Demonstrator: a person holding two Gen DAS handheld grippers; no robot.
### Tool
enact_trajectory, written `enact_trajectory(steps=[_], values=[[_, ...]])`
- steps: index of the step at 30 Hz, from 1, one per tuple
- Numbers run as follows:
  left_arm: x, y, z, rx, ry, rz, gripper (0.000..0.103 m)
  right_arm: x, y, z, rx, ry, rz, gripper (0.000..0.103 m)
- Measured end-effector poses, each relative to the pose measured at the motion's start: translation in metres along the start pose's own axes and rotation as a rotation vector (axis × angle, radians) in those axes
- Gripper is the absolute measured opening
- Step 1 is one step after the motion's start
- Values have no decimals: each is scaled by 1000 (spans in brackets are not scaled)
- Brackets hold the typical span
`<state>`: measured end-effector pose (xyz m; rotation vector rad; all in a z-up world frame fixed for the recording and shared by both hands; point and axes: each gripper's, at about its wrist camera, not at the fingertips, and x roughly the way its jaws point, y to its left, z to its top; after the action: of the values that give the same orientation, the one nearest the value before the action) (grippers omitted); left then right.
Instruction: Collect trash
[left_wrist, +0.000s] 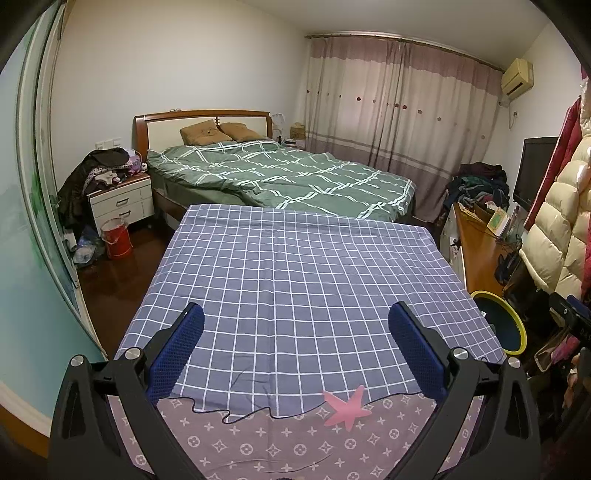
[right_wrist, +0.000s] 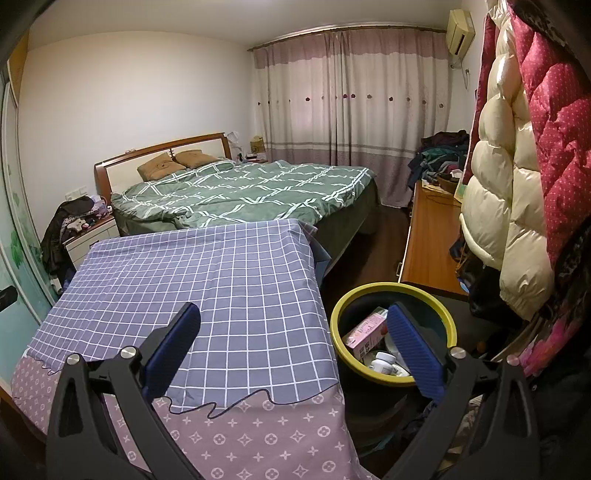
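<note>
Both tongs stood wide apart and held nothing. The left tongs (left_wrist: 295, 332) hovered over the checked cloth (left_wrist: 295, 277) covering the desk. The right tongs (right_wrist: 293, 332) hung by the desk's edge, above the yellow-rimmed bin (right_wrist: 338, 321), where a pink carton (right_wrist: 364, 332) and what looked like a white bottle (right_wrist: 382, 360) lay.

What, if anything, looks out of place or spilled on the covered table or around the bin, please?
Nothing stands out. The checked cloth lies flat, with no litter showing on it. The pink carton and white bottle sit inside the yellow-rimmed bin, none spilled. Both claws are open and empty.
</note>
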<state>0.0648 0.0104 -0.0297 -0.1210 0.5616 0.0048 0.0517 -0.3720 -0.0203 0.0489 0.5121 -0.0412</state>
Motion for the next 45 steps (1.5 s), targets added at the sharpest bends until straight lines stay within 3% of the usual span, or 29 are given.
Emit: enact_trajectory(steps=[45], values=[[17,1,-6,25,30,-8,98,10,2,-6,13,17,6,96]])
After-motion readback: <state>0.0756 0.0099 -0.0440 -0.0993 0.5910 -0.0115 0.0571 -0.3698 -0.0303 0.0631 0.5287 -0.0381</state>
